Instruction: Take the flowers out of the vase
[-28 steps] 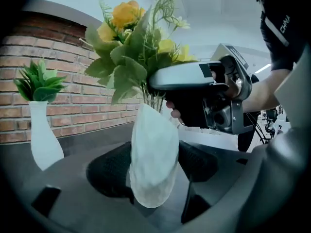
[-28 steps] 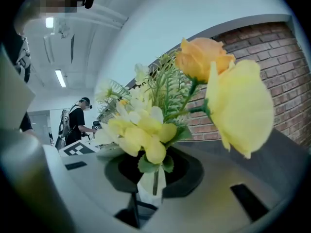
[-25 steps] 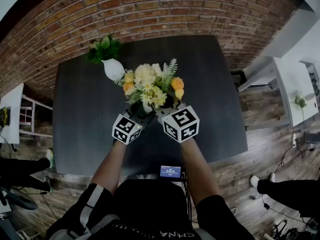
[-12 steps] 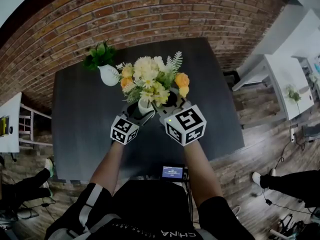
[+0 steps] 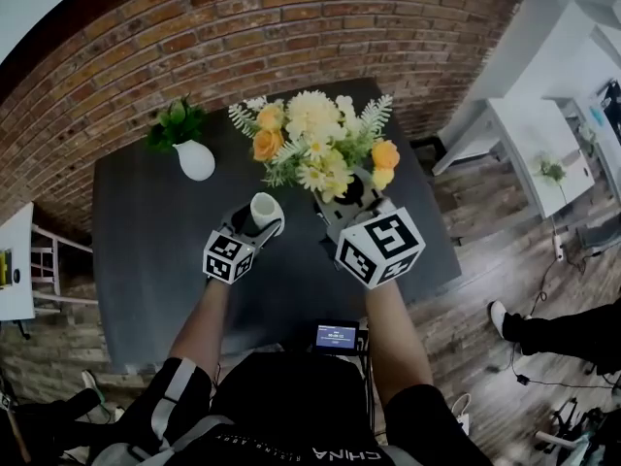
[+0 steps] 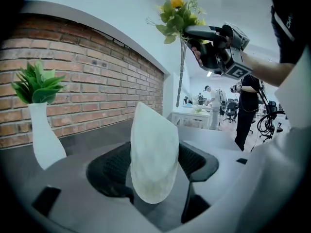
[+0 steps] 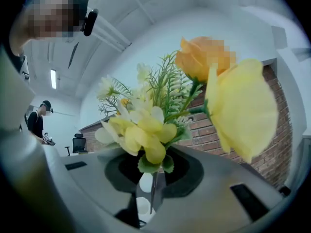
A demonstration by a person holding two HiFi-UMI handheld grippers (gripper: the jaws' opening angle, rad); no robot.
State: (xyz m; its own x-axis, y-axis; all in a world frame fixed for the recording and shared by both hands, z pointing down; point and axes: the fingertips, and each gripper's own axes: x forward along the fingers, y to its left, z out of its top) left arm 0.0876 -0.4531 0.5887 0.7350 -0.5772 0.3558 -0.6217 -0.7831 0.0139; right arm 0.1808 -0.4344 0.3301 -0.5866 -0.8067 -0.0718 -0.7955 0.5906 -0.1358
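The left gripper is clamped on the white vase, low at the middle of the dark table; the right gripper pinches the stems of the flowers, high and just right of the vase; its mouth looks empty, so the stems seem free; best pin the vase steady, lift straight until the stem ends clear, then carry the bunch right, away from the plant vase at far left.

Flowers now clear of vase
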